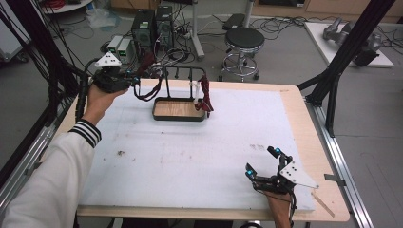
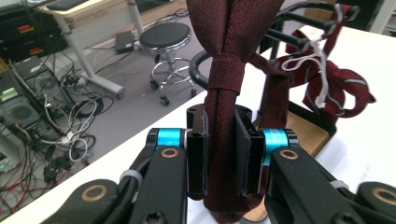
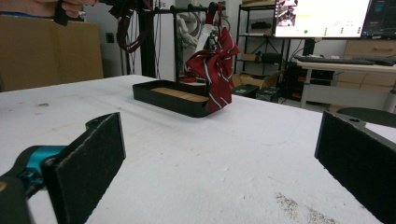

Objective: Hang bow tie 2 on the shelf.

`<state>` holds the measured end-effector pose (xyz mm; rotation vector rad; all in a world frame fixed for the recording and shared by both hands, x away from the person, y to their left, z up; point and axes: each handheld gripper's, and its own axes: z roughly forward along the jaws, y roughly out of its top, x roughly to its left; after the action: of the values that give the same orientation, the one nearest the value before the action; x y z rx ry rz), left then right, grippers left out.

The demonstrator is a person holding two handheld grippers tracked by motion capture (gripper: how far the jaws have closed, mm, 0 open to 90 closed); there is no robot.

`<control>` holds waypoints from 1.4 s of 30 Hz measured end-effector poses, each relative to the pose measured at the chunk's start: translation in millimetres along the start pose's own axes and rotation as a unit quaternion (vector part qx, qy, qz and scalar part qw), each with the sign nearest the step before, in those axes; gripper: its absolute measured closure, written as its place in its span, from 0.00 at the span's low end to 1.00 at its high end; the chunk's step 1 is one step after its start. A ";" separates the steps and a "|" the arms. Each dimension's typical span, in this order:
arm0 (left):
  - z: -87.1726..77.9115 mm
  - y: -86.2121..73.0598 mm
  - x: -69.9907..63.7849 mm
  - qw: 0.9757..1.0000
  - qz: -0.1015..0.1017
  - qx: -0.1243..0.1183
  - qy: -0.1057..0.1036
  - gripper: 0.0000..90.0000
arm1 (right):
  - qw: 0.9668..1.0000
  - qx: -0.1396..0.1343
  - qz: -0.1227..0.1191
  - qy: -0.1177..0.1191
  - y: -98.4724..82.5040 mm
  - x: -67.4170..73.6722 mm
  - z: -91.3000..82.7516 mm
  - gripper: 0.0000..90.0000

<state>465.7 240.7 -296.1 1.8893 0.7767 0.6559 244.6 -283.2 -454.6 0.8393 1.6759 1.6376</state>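
My left gripper (image 1: 134,80) is raised at the table's far left, shut on a dark maroon tie (image 1: 148,93) that droops in a loop toward the black rack (image 1: 183,71). In the left gripper view the tie (image 2: 226,70), knot uppermost, is pinched between the pads of my left gripper (image 2: 224,144). A red striped tie (image 1: 206,98) hangs from the rack's right end on a white string (image 2: 317,60), over the wooden-bottomed tray (image 1: 179,110). My right gripper (image 1: 261,160) rests low at the table's near right, open, with nothing between its pads (image 3: 88,158). It faces the tray (image 3: 168,98) and the striped tie (image 3: 215,70).
A white foam mat (image 1: 190,152) covers most of the wooden table. A black stool (image 1: 244,40) and computer towers (image 1: 152,26) stand on the floor beyond the far edge. Black frame posts (image 1: 342,61) rise at the right. A desk with monitors (image 3: 322,16) lies farther off.
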 end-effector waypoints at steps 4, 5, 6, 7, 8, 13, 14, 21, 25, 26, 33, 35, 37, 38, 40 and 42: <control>2.7 -0.4 1.4 1.000 -0.009 -0.008 0.015 0.86 | 1.000 -0.001 0.001 0.001 -0.1 -0.3 0.1 0.01; 3.7 -0.6 1.4 1.000 -0.010 -0.011 0.017 0.86 | 1.000 -0.002 0.000 0.000 0.0 -0.4 0.2 0.01; 5.0 -0.9 1.3 1.000 -0.013 -0.015 0.019 0.86 | 1.000 -0.001 0.001 0.000 0.0 -0.4 0.1 0.01; 6.2 -0.9 1.0 1.000 -0.016 -0.016 0.022 0.86 | 1.000 0.000 0.003 -0.001 -0.1 -0.2 -0.1 0.01; 7.8 -1.2 0.9 0.999 -0.017 -0.017 0.025 0.86 | 1.000 -0.001 0.002 0.000 0.0 -0.3 0.1 0.01; 16.8 -5.3 0.2 0.998 -0.039 -0.028 0.039 0.86 | 1.000 -0.001 0.004 0.000 -0.1 -0.2 -0.3 0.01; 18.2 -6.7 0.3 0.998 -0.043 -0.029 0.043 0.86 | 1.000 -0.001 0.003 0.000 -0.1 -0.2 -0.3 0.01; 25.1 -22.3 1.1 0.995 -0.065 -0.035 0.071 0.86 | 1.000 -0.002 0.003 0.000 -0.1 -0.1 -0.3 0.01; 27.0 -32.1 2.2 0.994 -0.072 -0.032 0.081 0.86 | 1.000 -0.001 0.004 0.000 -0.2 0.2 -0.4 0.01; 27.4 -34.2 2.3 0.993 -0.074 -0.031 0.082 0.86 | 1.000 -0.001 0.003 0.000 -0.2 0.1 -0.3 0.01; 30.1 -46.7 2.1 0.993 -0.080 -0.026 0.083 0.86 | 1.000 -0.002 0.003 -0.001 -0.1 -0.1 -0.2 0.01; 31.1 -50.1 2.1 0.993 -0.084 -0.026 0.083 0.86 | 1.000 -0.001 0.003 0.000 -0.2 0.2 -0.3 0.01; 31.8 -53.3 2.4 0.993 -0.083 -0.022 0.083 0.86 | 1.000 -0.002 0.002 0.000 -0.1 0.1 -0.1 0.01; 32.0 -54.8 2.4 0.993 -0.085 -0.022 0.084 0.86 | 1.000 -0.001 0.003 0.000 -0.2 0.1 -0.2 0.01; 32.1 -58.1 2.8 0.992 -0.086 -0.022 0.085 0.86 | 1.000 -0.001 0.003 0.000 -0.1 0.0 -0.2 0.01; 32.0 -61.3 3.0 0.992 -0.087 -0.023 0.086 0.86 | 1.000 -0.001 0.002 0.000 -0.2 0.0 -0.1 0.01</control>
<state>476.3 245.7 -364.3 1.7163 1.0161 0.7260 244.5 -283.3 -454.8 0.8426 1.6727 1.6421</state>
